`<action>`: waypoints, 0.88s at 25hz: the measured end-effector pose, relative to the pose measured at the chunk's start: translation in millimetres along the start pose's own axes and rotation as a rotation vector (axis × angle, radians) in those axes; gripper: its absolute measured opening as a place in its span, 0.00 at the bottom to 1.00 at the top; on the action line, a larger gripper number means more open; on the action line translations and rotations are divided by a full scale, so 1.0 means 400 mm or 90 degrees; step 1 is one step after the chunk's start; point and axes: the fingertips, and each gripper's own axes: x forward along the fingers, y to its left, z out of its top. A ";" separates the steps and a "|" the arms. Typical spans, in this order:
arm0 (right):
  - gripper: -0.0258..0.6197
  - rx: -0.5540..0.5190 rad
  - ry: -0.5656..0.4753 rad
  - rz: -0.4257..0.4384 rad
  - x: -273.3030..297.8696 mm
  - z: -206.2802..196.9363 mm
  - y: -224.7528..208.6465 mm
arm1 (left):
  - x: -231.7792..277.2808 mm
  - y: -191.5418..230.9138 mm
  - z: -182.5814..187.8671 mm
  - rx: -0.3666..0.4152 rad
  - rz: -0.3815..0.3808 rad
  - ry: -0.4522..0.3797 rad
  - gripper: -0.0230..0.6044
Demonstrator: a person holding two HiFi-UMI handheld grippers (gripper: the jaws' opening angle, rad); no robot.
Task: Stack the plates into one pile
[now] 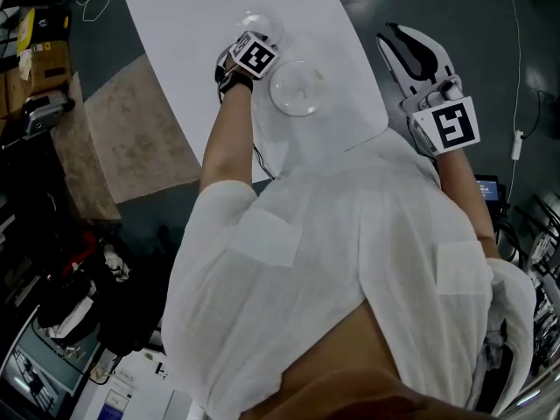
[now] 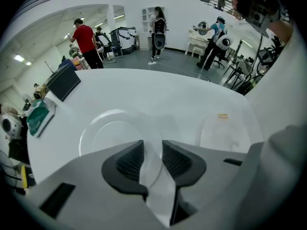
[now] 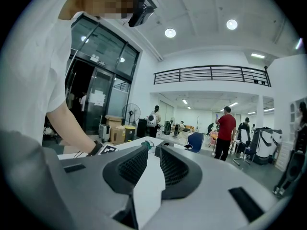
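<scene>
Two clear plates lie apart on the white table. My left gripper points steeply down over the far plate. In the left gripper view that plate has its near rim between the pads of the left gripper; a gap shows beside the rim, so the jaws stand open. The second plate lies to the right, close to my shirt, and also shows in the head view. My right gripper hangs level off the table's right side, empty, its jaws narrowly apart.
A dark tablet-like board and a green object sit at the table's far left end. The table edge runs between the near plate and my right gripper. Several people stand in the hall beyond the table.
</scene>
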 end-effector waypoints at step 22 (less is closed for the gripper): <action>0.17 -0.003 -0.003 0.046 0.014 0.017 0.076 | -0.160 -0.226 0.056 -0.033 0.029 -0.031 0.12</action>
